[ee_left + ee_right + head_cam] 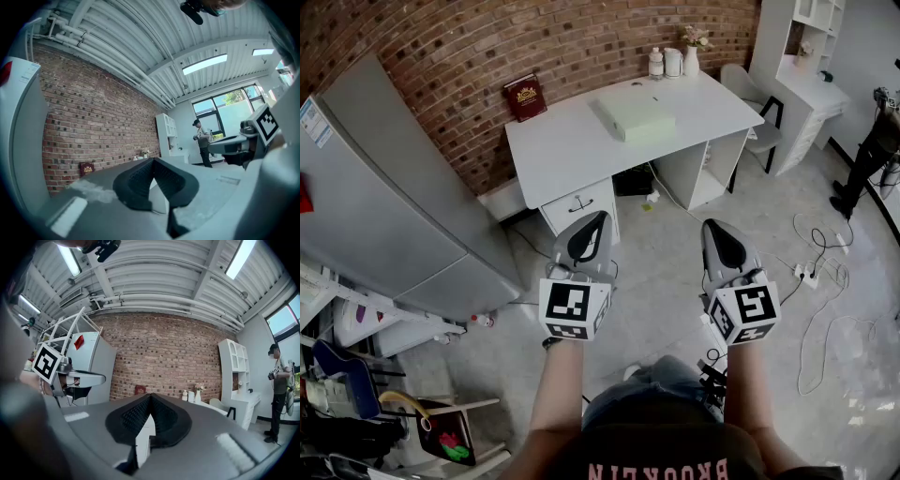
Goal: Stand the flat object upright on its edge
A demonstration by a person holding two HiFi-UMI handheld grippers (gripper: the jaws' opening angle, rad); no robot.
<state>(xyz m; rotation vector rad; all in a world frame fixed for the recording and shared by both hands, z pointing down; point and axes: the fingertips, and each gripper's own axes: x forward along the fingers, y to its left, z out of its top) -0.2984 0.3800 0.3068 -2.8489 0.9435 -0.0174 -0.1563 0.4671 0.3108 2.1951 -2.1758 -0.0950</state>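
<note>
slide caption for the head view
Shut left hand-held gripper and right hand-held gripper before white desk with flat pale-green box

Open floor [675, 272] before the white desk [567, 145], fridge [384, 197] close left

Head view: high, steeply down; left gripper [598, 217], right gripper [714, 225] near, desk [572, 150] far. Gripper views: low, level, toward brick wall [173, 357]; all share desk, wall.

— Where is the box?
— The pale green box [636, 116] lies flat on the white desk [567, 150]. A red book [525, 97] stands against the brick wall [469, 56].
— And the grippers?
— The left gripper [596, 219] and the right gripper [713, 226] hang over the floor [666, 272], apart from the desk.
</note>
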